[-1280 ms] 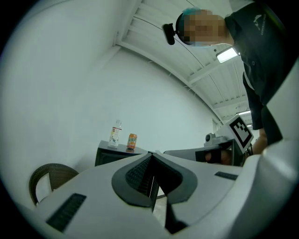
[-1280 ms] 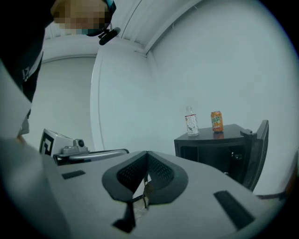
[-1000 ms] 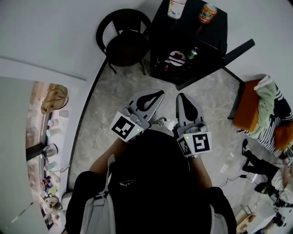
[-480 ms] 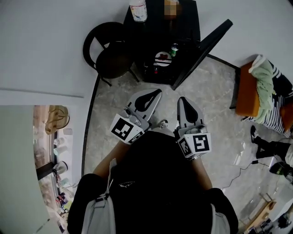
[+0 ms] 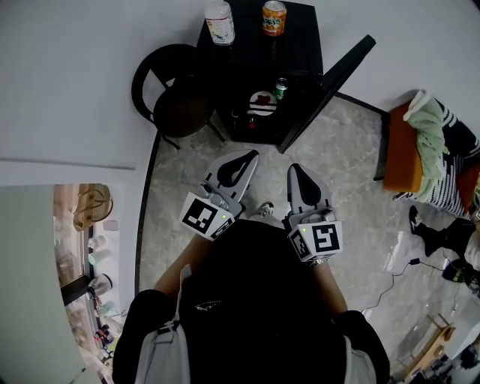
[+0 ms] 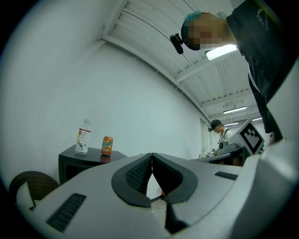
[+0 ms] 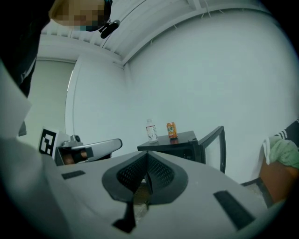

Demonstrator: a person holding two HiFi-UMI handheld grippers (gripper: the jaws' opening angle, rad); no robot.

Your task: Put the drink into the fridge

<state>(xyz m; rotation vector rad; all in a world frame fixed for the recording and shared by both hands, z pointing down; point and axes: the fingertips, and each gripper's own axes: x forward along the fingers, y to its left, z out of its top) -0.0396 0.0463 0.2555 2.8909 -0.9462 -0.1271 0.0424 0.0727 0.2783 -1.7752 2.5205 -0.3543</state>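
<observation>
A small black fridge (image 5: pixel 300 45) stands against the far wall with its door (image 5: pixel 334 82) swung open. On its top stand a clear bottle (image 5: pixel 220 22) and an orange can (image 5: pixel 274 18). Inside I see a green can (image 5: pixel 280 90) on a shelf. My left gripper (image 5: pixel 244 159) and right gripper (image 5: pixel 295 171) are held side by side in front of my body, well short of the fridge. Both are shut with nothing in them. In the left gripper view, the bottle (image 6: pixel 82 138) and can (image 6: pixel 107 145) appear beyond the closed tips (image 6: pixel 152 155). The right gripper view shows them too, past its tips (image 7: pixel 146 154).
A round black chair (image 5: pixel 172 90) stands left of the fridge. An orange seat with striped clothes (image 5: pixel 427 150) is at the right, with a cable (image 5: pixel 397 277) on the marble floor. Another person (image 6: pixel 219 133) stands far off in the left gripper view.
The head view has shifted, so the fridge sits more to the left and both drinks on its top show fully. The two grippers have stayed shut in the same place.
</observation>
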